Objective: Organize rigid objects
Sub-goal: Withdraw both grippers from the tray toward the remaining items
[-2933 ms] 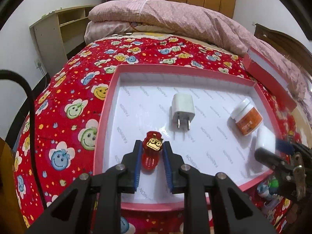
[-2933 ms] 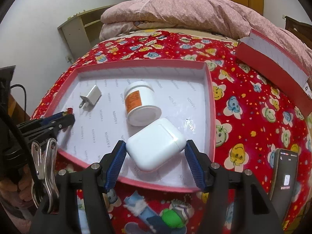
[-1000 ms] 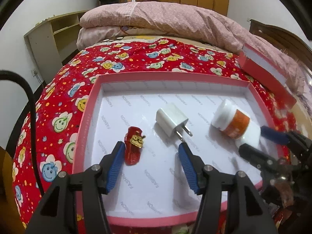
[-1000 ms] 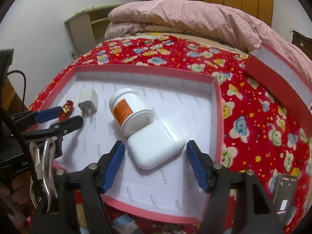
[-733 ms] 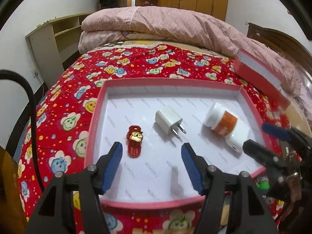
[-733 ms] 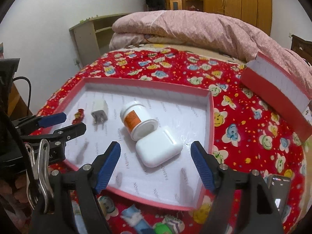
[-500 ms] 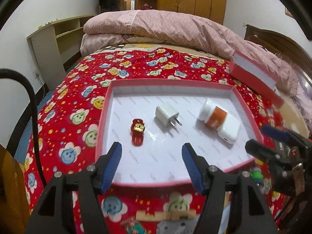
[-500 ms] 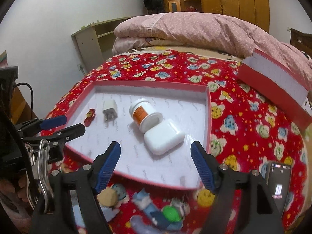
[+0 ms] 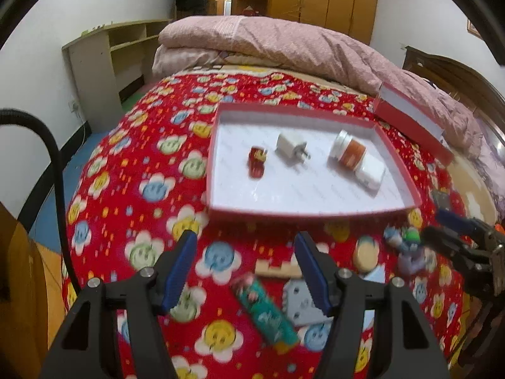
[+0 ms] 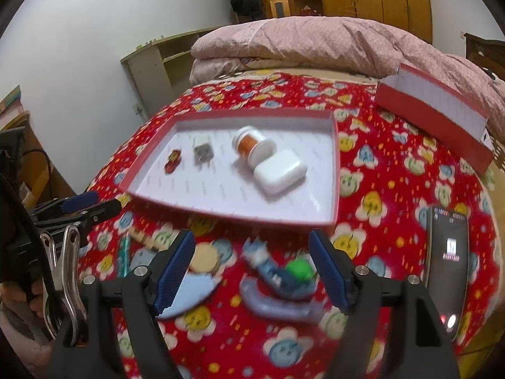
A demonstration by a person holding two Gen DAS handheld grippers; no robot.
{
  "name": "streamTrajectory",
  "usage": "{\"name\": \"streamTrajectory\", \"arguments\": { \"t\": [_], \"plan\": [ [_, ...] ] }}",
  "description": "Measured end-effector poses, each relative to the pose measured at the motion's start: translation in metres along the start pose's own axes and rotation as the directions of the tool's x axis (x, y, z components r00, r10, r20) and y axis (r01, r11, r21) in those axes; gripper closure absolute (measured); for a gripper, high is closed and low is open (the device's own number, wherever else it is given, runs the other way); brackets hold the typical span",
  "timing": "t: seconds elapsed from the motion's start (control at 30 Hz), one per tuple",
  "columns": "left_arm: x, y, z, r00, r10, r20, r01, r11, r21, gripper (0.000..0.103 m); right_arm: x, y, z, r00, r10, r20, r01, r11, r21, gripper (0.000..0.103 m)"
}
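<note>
A red tray (image 9: 309, 210) with a white floor lies on the flowered bedspread. In it lie a red toy (image 9: 256, 161), a white charger (image 9: 290, 150), an orange-labelled jar (image 9: 347, 151) on its side and a white case (image 9: 371, 172) touching the jar. My left gripper (image 9: 244, 240) hangs open and empty, short of the tray's near rim. In the right wrist view the same tray (image 10: 233, 213) holds the toy (image 10: 173, 159), charger (image 10: 202, 151), jar (image 10: 252, 145) and case (image 10: 279, 172). My right gripper (image 10: 252, 240) is open and empty over the bedspread.
Loose items lie in front of the tray: a teal tube (image 9: 268, 312), a grey plug piece (image 9: 300, 304), a wooden block (image 9: 277, 268), a round disc (image 10: 205, 257) and a blue-green toy (image 10: 284, 274). A phone (image 10: 449, 252) lies right. A red box lid (image 10: 435, 120) sits far right.
Both grippers let go of the red toy and the white case, then drew back and up from the tray. The tray looks smaller, and loose items before it have come into view.
</note>
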State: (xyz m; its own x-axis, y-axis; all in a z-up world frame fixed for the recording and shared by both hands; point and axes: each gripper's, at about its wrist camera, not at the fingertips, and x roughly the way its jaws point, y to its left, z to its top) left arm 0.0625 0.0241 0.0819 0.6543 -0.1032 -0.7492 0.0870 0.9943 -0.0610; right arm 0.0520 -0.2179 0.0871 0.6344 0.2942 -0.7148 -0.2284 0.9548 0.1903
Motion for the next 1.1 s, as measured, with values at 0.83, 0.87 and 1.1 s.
{"name": "streamTrajectory", "arguments": {
  "t": [0.83, 0.87, 1.1],
  "plan": [
    [0.025, 0.004, -0.047, 0.99, 0.067, -0.125, -0.07, 0.997, -0.023, 0.035, -0.009, 0.04, -0.074, 0.992, 0.106, -0.062, -0.111, 0.991, -0.073, 0.027],
    [0.024, 0.005, -0.05, 0.989, 0.084, -0.124, -0.086, 0.996, -0.015, 0.035, -0.008, 0.041, -0.075, 0.992, 0.107, -0.063, -0.112, 0.991, -0.075, 0.027],
    [0.012, 0.015, -0.066, 0.991, 0.072, -0.113, -0.075, 0.997, -0.023, 0.035, 0.001, 0.051, -0.079, 0.99, 0.122, -0.073, -0.129, 0.986, -0.105, 0.027]
  ]
}}
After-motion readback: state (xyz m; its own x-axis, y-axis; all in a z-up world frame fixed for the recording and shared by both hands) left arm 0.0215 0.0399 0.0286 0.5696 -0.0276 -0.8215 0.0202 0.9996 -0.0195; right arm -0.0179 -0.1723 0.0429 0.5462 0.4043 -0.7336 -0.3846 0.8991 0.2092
